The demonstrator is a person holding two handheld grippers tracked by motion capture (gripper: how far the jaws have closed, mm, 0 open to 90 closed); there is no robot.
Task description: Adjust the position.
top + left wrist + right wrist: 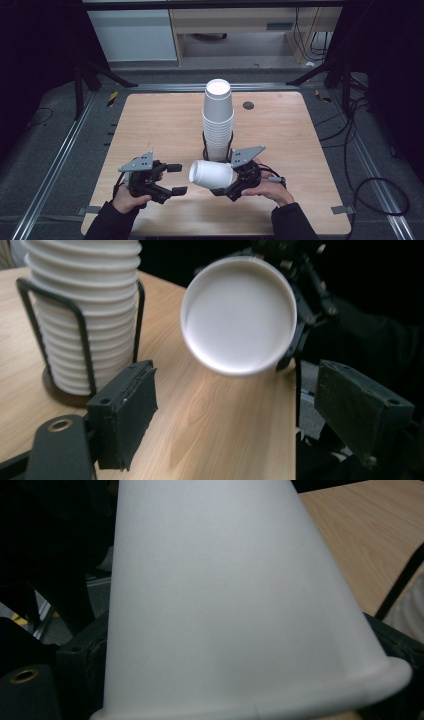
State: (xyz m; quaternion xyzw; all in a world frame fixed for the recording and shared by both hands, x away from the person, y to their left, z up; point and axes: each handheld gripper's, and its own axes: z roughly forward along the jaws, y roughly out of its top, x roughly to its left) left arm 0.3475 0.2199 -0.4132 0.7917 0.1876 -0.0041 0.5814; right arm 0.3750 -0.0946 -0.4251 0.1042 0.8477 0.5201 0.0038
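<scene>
right gripper (226, 189): jaws clamped on the rim end of a single white cup (211, 174), one jaw on each side of it. the cup lies on its side above the table, its closed base turned toward the left gripper. in the right gripper view the cup wall (225, 605) runs up from the flared rim at the bottom edge, with a black jaw partly seen to either side of the rim. in the left gripper view the round base (239, 315) faces the camera, with the right gripper's black frame behind it.

left gripper (176, 179): jaws spread wide, nothing between them. it sits just left of the cup, apart from it, jaws pointing toward the base. the left gripper view shows both black pads (127, 412) with bare table between them.

stack (218, 117): tall column of nested white cups, upside down, standing just behind the held cup near the middle of the table. ribbed rims show in the left gripper view (85, 310).

holder (82, 335): black wire frame round the foot of the stack, on a dark round base.

table (160, 125): light wood, rounded corners. small dark disc (248, 105) set in it to the right of the stack.

hands: left hand (129, 199) and right hand (272, 191), dark sleeves, entering from the near edge.
</scene>
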